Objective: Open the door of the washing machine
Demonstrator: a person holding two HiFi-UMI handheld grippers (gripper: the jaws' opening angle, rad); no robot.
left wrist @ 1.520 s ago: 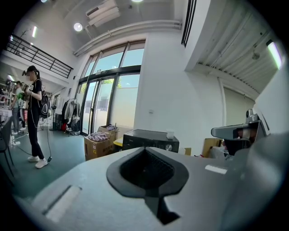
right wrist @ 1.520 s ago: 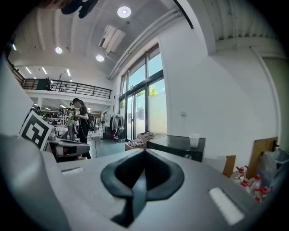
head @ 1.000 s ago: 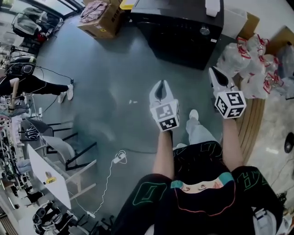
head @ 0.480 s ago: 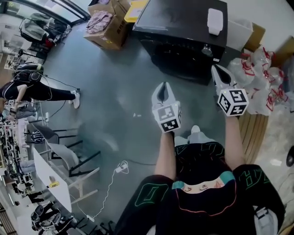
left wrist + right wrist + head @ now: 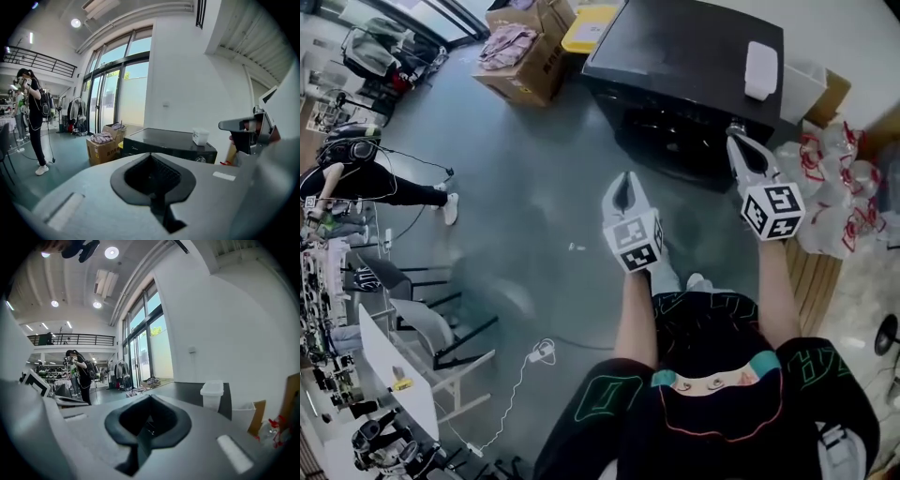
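Both jaws pressed fully together, nothing in them. Washing machine point(image 5: 684, 66) sits on the floor ahead. Right gripper point(image 5: 738, 141) is near its front right corner, left gripper point(image 5: 623, 185) short of it. I'd drop lower and part one pair before hunting the door point(image 5: 675, 141) edge. Head view shows the door face; right gripper view only the top and white tub point(image 5: 212, 392).

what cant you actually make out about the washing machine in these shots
- Washing machine door and handle: head view looks steeply down, so the dark front is foreshortened; no handle discernible.
- Its front in the left gripper view: covered by the left gripper.
- White container on top: lid hides any contents.
- Cardboard box: cut by the head view's top edge.
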